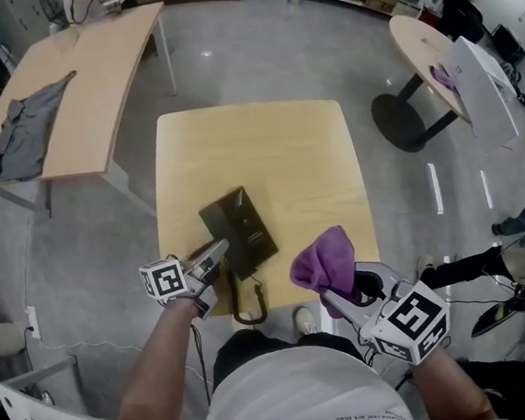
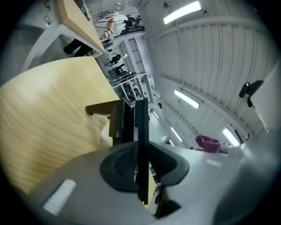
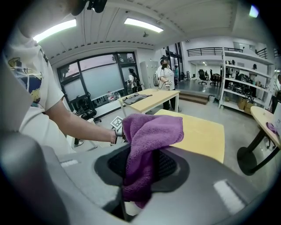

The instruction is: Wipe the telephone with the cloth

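Observation:
A black telephone lies on the near part of the square wooden table, and its cord hangs over the near edge. My left gripper is at the phone's near left side, rolled onto its side. In the left gripper view its jaws are closed on a thin black edge of the telephone. To the right of the phone, above the table's near right corner, my right gripper is shut on a bunched purple cloth. The cloth spills up out of the jaws.
A longer wooden table stands at the back left with a grey garment on it. A round table on a black foot is at the right. People stand far back in the room. Grey floor surrounds the table.

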`<state>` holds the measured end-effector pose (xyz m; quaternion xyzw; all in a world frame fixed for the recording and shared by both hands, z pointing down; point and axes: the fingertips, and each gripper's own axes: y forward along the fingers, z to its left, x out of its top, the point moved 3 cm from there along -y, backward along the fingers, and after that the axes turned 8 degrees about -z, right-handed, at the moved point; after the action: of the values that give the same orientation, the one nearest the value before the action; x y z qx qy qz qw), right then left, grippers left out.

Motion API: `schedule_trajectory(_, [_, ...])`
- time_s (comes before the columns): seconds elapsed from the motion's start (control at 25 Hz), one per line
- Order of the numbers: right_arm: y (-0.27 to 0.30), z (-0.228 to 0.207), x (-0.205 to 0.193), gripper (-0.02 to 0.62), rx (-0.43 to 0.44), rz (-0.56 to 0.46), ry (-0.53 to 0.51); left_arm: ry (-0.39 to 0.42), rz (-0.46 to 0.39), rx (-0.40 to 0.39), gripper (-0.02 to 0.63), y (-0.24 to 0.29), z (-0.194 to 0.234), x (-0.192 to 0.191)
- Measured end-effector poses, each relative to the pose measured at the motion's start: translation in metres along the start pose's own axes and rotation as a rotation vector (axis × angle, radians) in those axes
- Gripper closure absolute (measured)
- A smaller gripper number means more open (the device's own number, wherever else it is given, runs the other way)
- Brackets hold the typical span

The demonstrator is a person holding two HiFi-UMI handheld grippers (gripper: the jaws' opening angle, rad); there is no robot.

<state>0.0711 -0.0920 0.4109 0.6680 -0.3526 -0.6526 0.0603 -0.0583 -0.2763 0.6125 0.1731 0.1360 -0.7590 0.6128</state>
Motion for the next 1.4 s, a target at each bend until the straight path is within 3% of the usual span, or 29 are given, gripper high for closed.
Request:
schedule_trajectory(0.24, [-0.003,-0.001,0.0,0.48,-0.026,0.011,0.007,-0.037,0.007,0.007,0.522,0.001,0.012,-0.004])
schedule_trajectory(0.92, [0.0,-0.008,0.007,0.48,-0.015,0.005,0.014,-0.033,-0.003,0.031,0.52,0.001,0.021,-0.008])
schedule_trajectory(1.2, [-0.001,-0.006,0.009,0.48,-0.001,-0.014,0.007,0.0,0.007,0.134,0.512,-0.001,0.024,-0.008])
schedule_trajectory(1.24, [-0.001,-0.006,0.009,0.48,0.003,-0.018,0.006,0.004,0.011,0.162,0.495,-0.002,0.027,-0.007])
schedule_trajectory(1.28, [-0.002,-0.006,0.009,0.48,0.006,-0.022,0.007,0.007,0.015,0.186,0.438,-0.003,0.029,-0.007])
schedule_trajectory(1.4, [-0.003,-0.006,0.008,0.48,0.008,-0.03,0.013,0.025,0.028,0.214,0.442,-0.004,0.03,-0.005])
